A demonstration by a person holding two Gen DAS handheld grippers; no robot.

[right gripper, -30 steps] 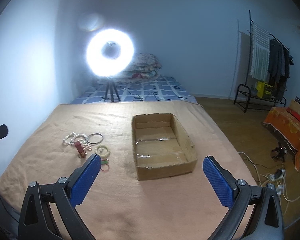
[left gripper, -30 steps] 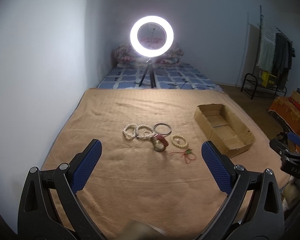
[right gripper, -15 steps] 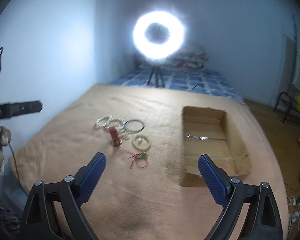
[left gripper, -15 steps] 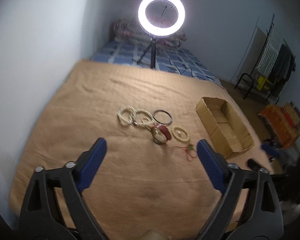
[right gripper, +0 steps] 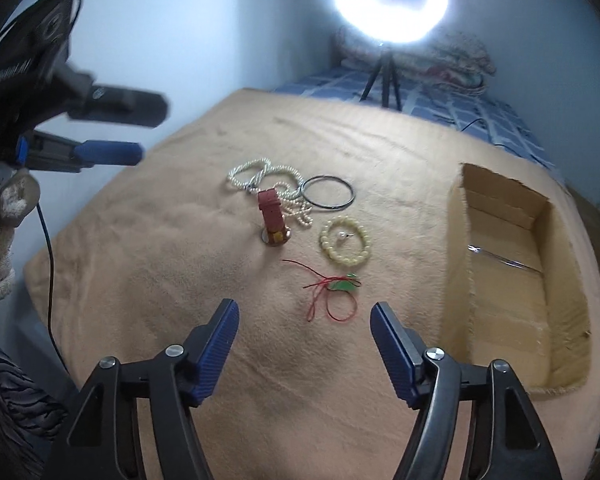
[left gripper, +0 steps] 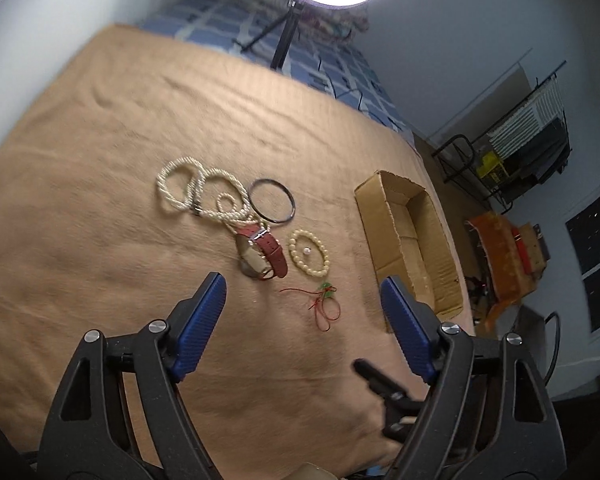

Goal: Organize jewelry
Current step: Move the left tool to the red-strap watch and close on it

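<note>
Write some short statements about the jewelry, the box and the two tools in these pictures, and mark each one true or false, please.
1. The cardboard box holds no jewelry. True.
2. The left tool grips the watch. False: nothing is between its jaws; they have just been closing, and the watch lies on the blanket.
3. The dark metal bangle lies beside the pearl necklace. True.
4. The red cord with the green pendant lies inside the box. False: it lies on the blanket, just ahead of the right tool.
5. The right tool is shut on the bead bracelet. False: its jaws, which have just been closing, hold nothing.
</note>
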